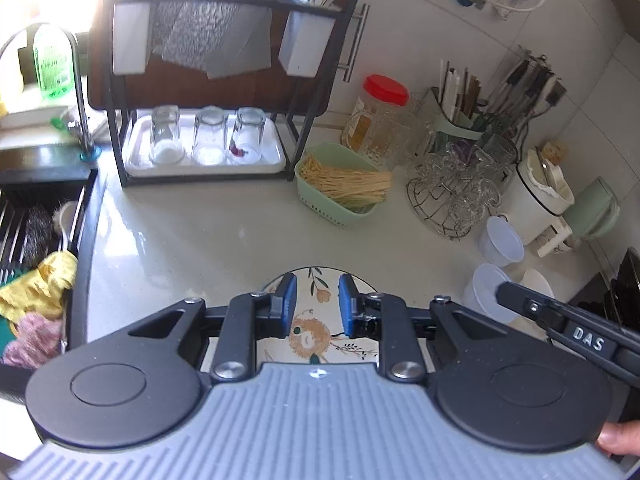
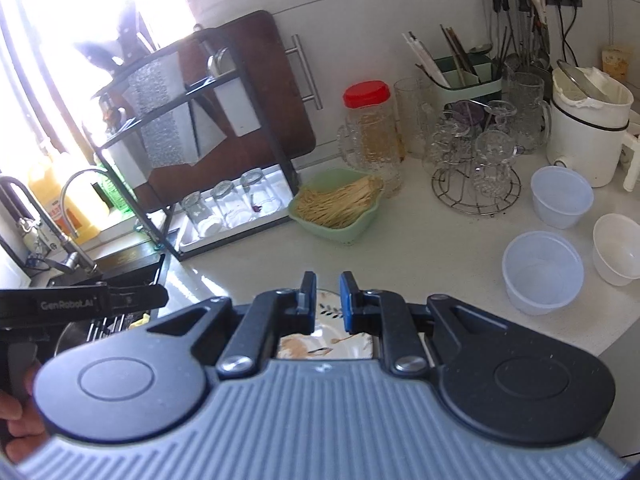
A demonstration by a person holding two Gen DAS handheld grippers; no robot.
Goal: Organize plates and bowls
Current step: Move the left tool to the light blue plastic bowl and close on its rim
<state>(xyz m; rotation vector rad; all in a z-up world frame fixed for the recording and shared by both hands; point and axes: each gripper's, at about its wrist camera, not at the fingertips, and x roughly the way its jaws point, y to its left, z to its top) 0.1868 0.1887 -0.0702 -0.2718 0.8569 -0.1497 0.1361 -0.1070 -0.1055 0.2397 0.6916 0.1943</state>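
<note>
A white plate (image 1: 316, 336) with a brown flower and leaf pattern lies on the counter just below my left gripper (image 1: 318, 306), whose blue-padded jaws stand partly apart and hold nothing. The same plate (image 2: 326, 338) shows under my right gripper (image 2: 328, 300), whose jaws are a small gap apart, empty. Two translucent plastic bowls (image 2: 542, 270) (image 2: 562, 196) and a white bowl (image 2: 618, 250) stand on the counter to the right. The right gripper's finger (image 1: 560, 320) reaches in from the right in the left wrist view.
A black dish rack (image 1: 208, 80) holds a white tray (image 1: 136, 164) with three upturned glasses. A green basket of noodles (image 1: 340, 184), a red-lidded jar (image 1: 376, 116), a wire rack of glass cups (image 1: 456, 188) and a white pot (image 1: 540, 188) stand behind. The sink (image 1: 36, 224) is at left.
</note>
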